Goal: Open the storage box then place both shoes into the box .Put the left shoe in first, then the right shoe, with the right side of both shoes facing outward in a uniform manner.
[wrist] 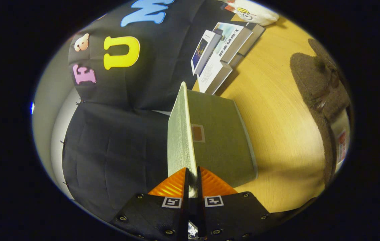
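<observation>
Gripper orange fingers pinched close together on the thin edge of the grey-green storage box lid, lid held on edge between them. Grey-green storage box body just ahead of the fingers on the wooden table. View is rolled sideways. Brown fuzzy shoe lies on the table well apart from the box, to its right. Stack of books beyond the box, a white plush toy farther off.

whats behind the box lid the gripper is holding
Beyond the box lid, pinched by the gripper, stand books on the wooden table. The box's inside is hidden.
</observation>
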### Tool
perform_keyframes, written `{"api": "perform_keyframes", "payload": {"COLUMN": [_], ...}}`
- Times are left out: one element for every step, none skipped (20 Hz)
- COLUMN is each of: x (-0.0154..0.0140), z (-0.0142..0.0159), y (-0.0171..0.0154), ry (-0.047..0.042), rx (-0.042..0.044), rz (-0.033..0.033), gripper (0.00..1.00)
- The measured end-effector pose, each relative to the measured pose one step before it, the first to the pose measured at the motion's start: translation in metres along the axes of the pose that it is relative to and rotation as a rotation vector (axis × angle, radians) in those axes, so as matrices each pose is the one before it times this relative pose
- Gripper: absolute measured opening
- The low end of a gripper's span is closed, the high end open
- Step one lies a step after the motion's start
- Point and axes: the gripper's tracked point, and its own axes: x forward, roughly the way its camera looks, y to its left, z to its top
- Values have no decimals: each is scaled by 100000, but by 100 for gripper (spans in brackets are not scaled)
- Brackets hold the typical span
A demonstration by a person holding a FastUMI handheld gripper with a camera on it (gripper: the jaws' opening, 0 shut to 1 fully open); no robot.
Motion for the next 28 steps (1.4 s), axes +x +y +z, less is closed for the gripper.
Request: {"api": "perform_keyframes", "payload": {"x": [-316,-128,-102,-237,-127,-82,-195,-7,-53,58,84,196,65,244,181,400,376,382,639,508,591,637,605,617,594,737,815,754], "z": [466,176,-20,167,12,248,48,245,322,412,165,413,178,271,113,235,164,71,105,124,-107,55,-1,28,-56,22,-183,-31], "y": [564,115,605,579,704,896,1016,812,787,1031,1031,1158,1165,1199,852,932,862,926,1212,1050,968,731,826,686,653,581,646,356], "ry": [-250,89,-31,419,114,195,270,-46,-505,-239,-56,-272,-46,261,-82,92,628,512,520,379,508,566,340,394,192,404,391,335], "rx": [-631,-1657,-1763,-1872,-1625,-1995,-2176,-2298,-2979,-3384,-2599,-2262,-2045,-3169,-3168,-3686,-3468,-2993,-2628,-1706,-1727,-1631,-1711,-1534,-1127,-934,-875,-956], "rz": [912,51,-188,-211,-36,717,765,246,-217,18,598,1124,1158,713,258,88,321,432,633,713,539,458,733,570,359,453,414,-90], "gripper": [9,0,0,0,0,0,0,0,0,0,0,0,0,0,0,0,0,0,0,0,0,0,0,0,0,0,0,0]}}
